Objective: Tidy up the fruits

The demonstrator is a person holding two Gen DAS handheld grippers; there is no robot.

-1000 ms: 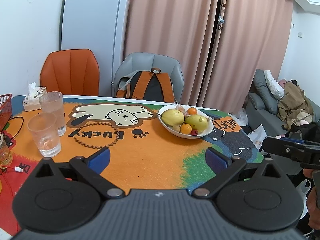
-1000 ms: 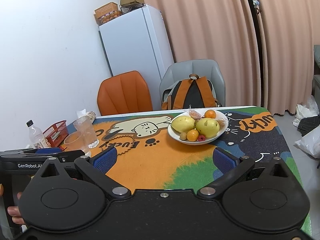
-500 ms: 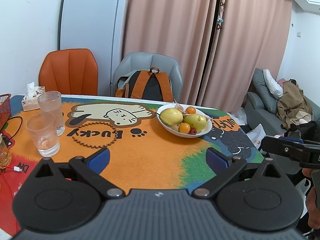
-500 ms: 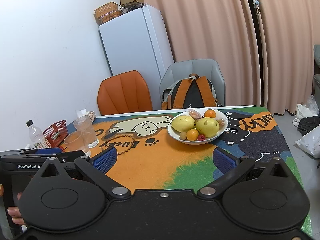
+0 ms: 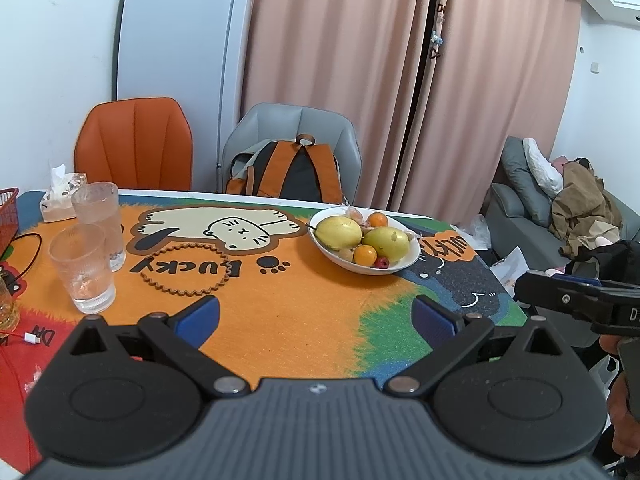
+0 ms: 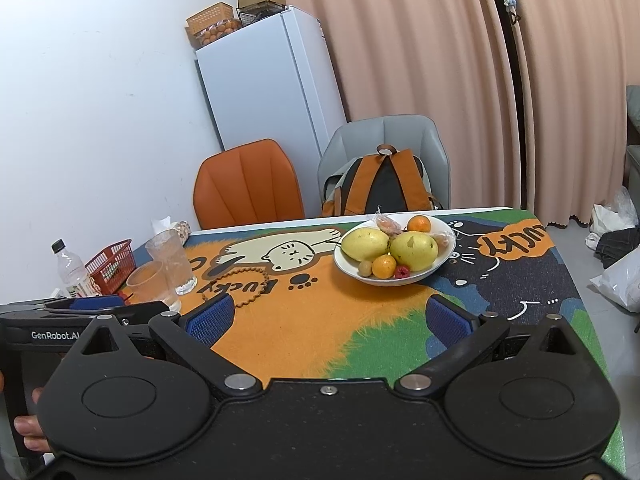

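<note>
- Left claw (image 5: 316,322) held above near edge of surface (image 5: 288,312); blue pads spread wide, nothing between them.
- Right claw (image 6: 328,320) likewise spread wide and empty, hovering over the orange-green part of the printed mat.
- White bowl (image 5: 404,268) of fruit seen ahead of left claw and slightly right, well apart from the pads; ahead of right claw, slightly right of centre, in the right wrist view (image 6: 448,236).
- Noted in bowl: two large yellow-green fruits (image 6: 414,250), touching each other; small orange fruit (image 6: 384,266) and red fruit (image 6: 402,271) at the near rim; another orange fruit (image 6: 419,224) at the far side.
- Two clear glasses (image 5: 82,268) ahead-left of left claw, one just behind the other.
- Red basket (image 6: 110,266) and plastic bottle (image 6: 68,268) far left of right claw.
- Right claw body visible at right edge of left wrist view (image 5: 576,306); jaw state not readable from there.
</note>
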